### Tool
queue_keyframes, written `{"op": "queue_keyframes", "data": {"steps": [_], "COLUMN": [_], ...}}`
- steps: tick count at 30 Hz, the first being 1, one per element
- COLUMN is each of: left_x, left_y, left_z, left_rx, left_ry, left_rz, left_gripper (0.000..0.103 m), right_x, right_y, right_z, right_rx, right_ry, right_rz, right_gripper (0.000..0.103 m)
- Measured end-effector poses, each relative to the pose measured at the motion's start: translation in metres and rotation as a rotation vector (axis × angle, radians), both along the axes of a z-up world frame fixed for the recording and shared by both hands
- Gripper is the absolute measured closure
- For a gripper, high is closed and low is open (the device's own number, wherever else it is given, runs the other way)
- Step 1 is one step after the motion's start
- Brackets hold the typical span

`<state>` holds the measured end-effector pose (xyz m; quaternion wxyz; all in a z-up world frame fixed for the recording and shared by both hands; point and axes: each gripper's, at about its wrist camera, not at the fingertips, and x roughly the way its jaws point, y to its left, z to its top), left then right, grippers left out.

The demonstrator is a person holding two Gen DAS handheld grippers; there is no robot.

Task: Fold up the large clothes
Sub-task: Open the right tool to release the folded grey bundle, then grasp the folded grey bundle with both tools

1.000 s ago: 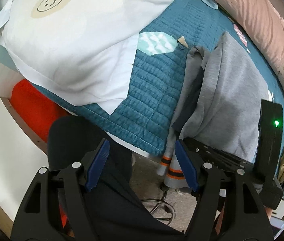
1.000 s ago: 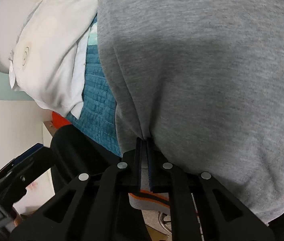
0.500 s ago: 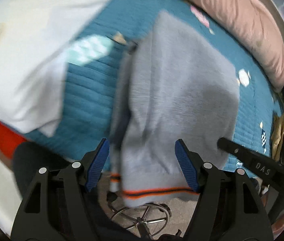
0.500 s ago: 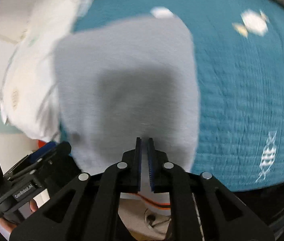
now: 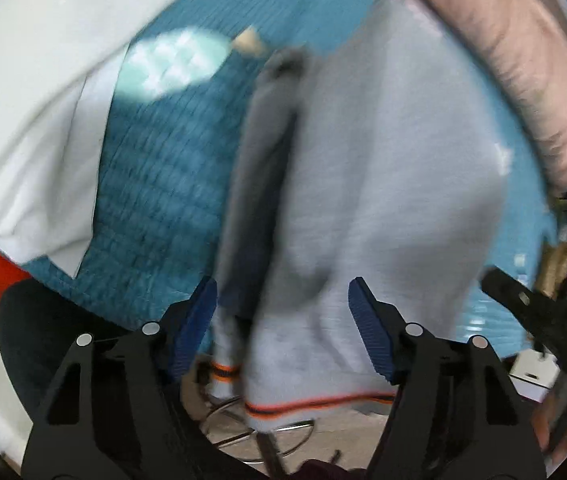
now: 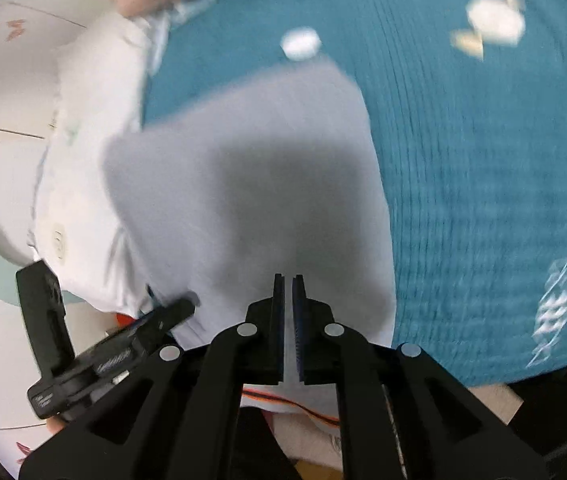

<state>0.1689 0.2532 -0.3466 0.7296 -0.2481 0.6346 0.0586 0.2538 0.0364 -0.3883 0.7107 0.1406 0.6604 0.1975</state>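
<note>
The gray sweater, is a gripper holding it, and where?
The right gripper looks shut on the gray sweater near its orange-striped hem; the left gripper is open.

A bedroom in a home is indicated — a bed is covered by a teal quilted bedspread (image 6: pixel 483 184) ahead of the right claw. A white pillow (image 5: pixel 31 120) is seen to the left of the left claw, a pink bolster (image 5: pixel 523 64) to its upper right.
</note>
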Motion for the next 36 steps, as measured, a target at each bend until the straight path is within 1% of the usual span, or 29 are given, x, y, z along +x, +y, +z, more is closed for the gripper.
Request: {"op": "queue_keyframes", "data": {"steps": [1,2,4,6,7,9,11,12,13,14,15,17,19,21,25,27,30,31,32,33,34,35,36], "left_x": [0.003,0.010,0.024,0.043,0.052,0.073,0.089,0.097,0.104,0.109,0.113,0.119,0.125,0.128,0.131,0.131,0.129,0.126,0.123,0.119,0.113,0.107,0.099], "left_y": [-0.001,-0.003,-0.008,-0.013,-0.015,-0.017,-0.015,-0.013,-0.008,-0.004,0.001,0.009,0.013,0.012,0.008,0.007,0.003,0.004,0.003,0.002,0.002,0.003,0.004], "left_z": [0.010,0.026,0.046,0.055,0.057,0.050,0.033,0.024,0.013,0.003,-0.008,-0.022,-0.036,-0.043,-0.047,-0.045,-0.031,-0.024,-0.020,-0.013,-0.006,-0.001,0.006], "left_rx": [0.014,0.038,0.035,0.053,0.064,0.064,0.054,0.061,0.079,0.086,0.064,0.049,0.059,0.085,0.121,0.122,0.119,0.124,0.131,0.132,0.125,0.127,0.130], "left_ry": [-0.019,-0.053,-0.110,-0.133,-0.137,-0.131,-0.089,-0.071,-0.047,-0.032,-0.026,-0.009,-0.001,-0.010,-0.014,-0.014,-0.023,-0.026,-0.024,-0.027,-0.037,-0.050,-0.076], "left_rz": [-0.010,-0.022,-0.045,-0.065,-0.067,-0.075,-0.072,-0.069,-0.064,-0.059,-0.049,-0.036,-0.037,-0.049,-0.059,-0.060,-0.080,-0.089,-0.097,-0.103,-0.097,-0.089,-0.086], "left_gripper": [0.035,0.035,0.035,0.043,0.044,0.056,0.062,0.069,0.074,0.077,0.078,0.080,0.080,0.080,0.080,0.080,0.079,0.077,0.062,0.039,0.026,0.014,0.014], "right_x": [0.004,0.010,0.022,0.038,0.045,0.055,0.068,0.070,0.074,0.080,0.082,0.088,0.094,0.098,0.100,0.101,0.096,0.093,0.090,0.087,0.083,0.079,0.075], "right_y": [0.003,0.005,0.014,0.019,0.022,0.032,0.042,0.049,0.047,0.049,0.049,0.054,0.061,0.067,0.066,0.064,0.056,0.055,0.053,0.050,0.047,0.042,0.036], "right_z": [0.006,0.011,0.016,0.017,0.017,0.012,-0.006,-0.018,-0.021,-0.033,-0.040,-0.056,-0.068,-0.074,-0.077,-0.077,-0.063,-0.054,-0.045,-0.036,-0.027,-0.020,-0.013], "right_rx": [0.001,-0.003,-0.023,-0.008,-0.009,-0.015,-0.029,-0.042,-0.048,-0.060,-0.058,-0.067,-0.075,-0.090,-0.074,-0.057,-0.025,-0.006,0.010,0.016,0.020,0.037,0.054], "right_ry": [-0.014,-0.032,-0.060,-0.062,-0.057,-0.049,-0.014,0.007,0.020,0.043,0.058,0.079,0.081,0.069,0.058,0.067,0.077,0.069,0.058,0.049,0.036,0.026,0.015], "right_rz": [0.003,0.007,0.014,0.014,0.021,0.039,0.048,0.046,0.044,0.037,0.032,0.037,0.036,0.043,0.047,0.039,0.029,0.038,0.047,0.059,0.071,0.072,0.066], "right_gripper": [0.097,0.097,0.098,0.100,0.100,0.100,0.100,0.100,0.103,0.103,0.103,0.103,0.103,0.103,0.103,0.103,0.103,0.099,0.098,0.094,0.078,0.050,0.032]}}
